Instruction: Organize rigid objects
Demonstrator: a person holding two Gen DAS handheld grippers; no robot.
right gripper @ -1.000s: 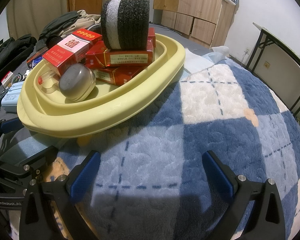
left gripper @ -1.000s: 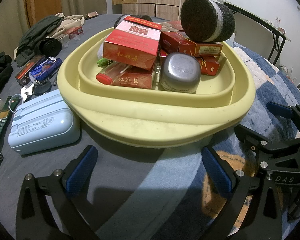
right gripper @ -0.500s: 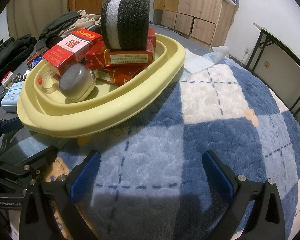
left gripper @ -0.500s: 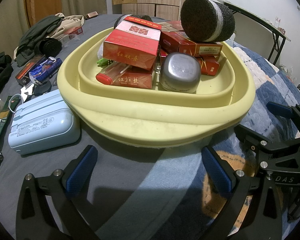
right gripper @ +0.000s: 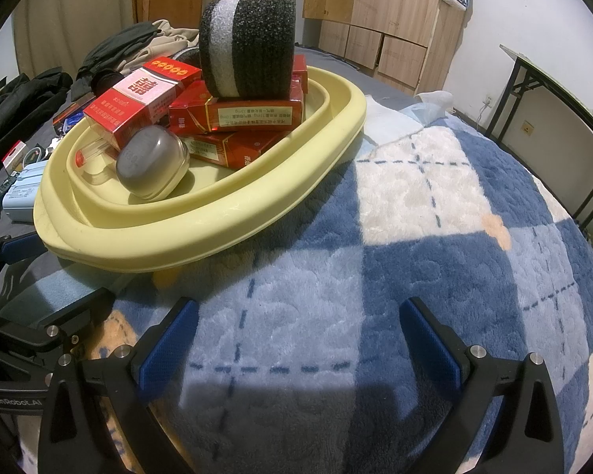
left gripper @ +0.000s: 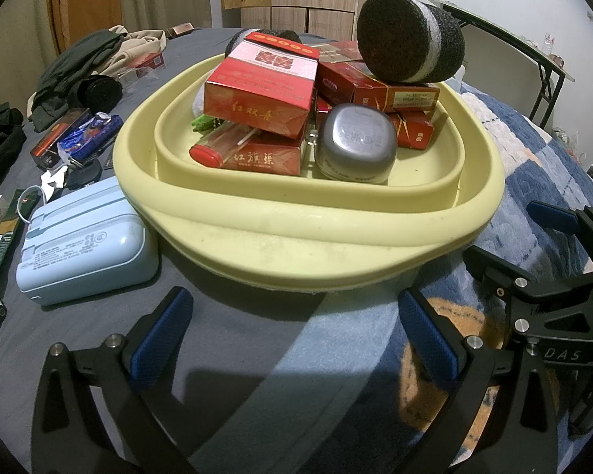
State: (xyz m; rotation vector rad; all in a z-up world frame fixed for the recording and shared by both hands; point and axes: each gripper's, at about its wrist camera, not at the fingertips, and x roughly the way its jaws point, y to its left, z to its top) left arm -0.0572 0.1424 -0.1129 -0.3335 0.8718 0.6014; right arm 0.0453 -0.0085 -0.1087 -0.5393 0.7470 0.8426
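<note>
Both tongs are released and hold nothing: the left gripper [left gripper: 296,339] and the right gripper [right gripper: 296,343] hang spread over the bed at 6 o'clock of the yellow basin [left gripper: 336,245]. Inside it 1 foam roll [left gripper: 409,37] lies on stacked red cartons [left gripper: 261,94], with a silver case [left gripper: 355,146] leaning on them. The light-blue case [left gripper: 85,252] lies outside at 9 o'clock, apparently touching the rim. Adding it carelessly could topple the roll.

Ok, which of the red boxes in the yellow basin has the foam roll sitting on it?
The long red box with the white label strip along its side, in the yellow basin. The dark foam roll rests on it; the others carry nothing like that.
</note>
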